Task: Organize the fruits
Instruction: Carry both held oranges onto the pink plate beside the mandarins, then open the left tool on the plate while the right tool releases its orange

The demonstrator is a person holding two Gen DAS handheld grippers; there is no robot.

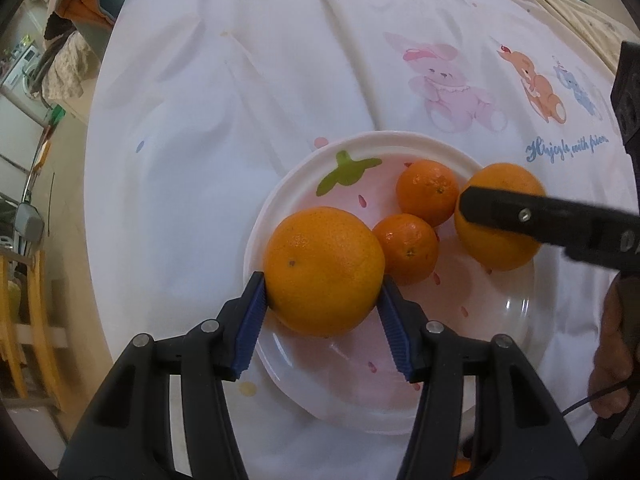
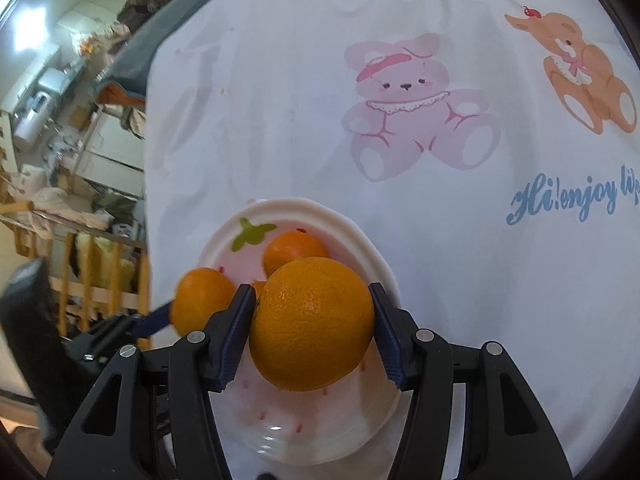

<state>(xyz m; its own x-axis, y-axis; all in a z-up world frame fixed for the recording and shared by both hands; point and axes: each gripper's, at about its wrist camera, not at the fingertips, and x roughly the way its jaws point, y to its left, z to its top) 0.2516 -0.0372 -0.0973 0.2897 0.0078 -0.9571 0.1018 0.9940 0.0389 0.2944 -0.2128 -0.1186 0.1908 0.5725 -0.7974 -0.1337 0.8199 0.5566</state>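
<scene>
Oranges, two big ones, are each clamped in a hand-held gripper above a pink strawberry-print plate (image 1: 280, 200) on the cloth-covered worktop (image 1: 240, 100). The left hand-held gripper (image 1: 322, 292) is clenched on one large orange (image 1: 324, 270), its blue pads pressing the fruit's two sides at about the widest girth, with the fruit hanging over the plate's near-left rim. The right hand-held gripper (image 2: 312, 320) grasps the second large orange (image 2: 312, 322) in the same way, over the plate's far-right side as the left camera shows it.

Two small mandarins lie in the plate just beyond the left gripper's fingertips: one mandarin (image 1: 406, 248) touching or nearly touching the held orange, the other mandarin (image 1: 427, 192) farther out toward the rim.

By my judgement these oranges are firm, fairly heavy for their size, and round with a slightly waxy peel, so they can roll or squirt from a grip set off-centre. Holding across the equator, as now, looks safest. The peel gives a little, so moderate pressure should hold without bruising. Once set down they may roll against the mandarins; a gentle lowering into a free patch of plate seems wise.
</scene>
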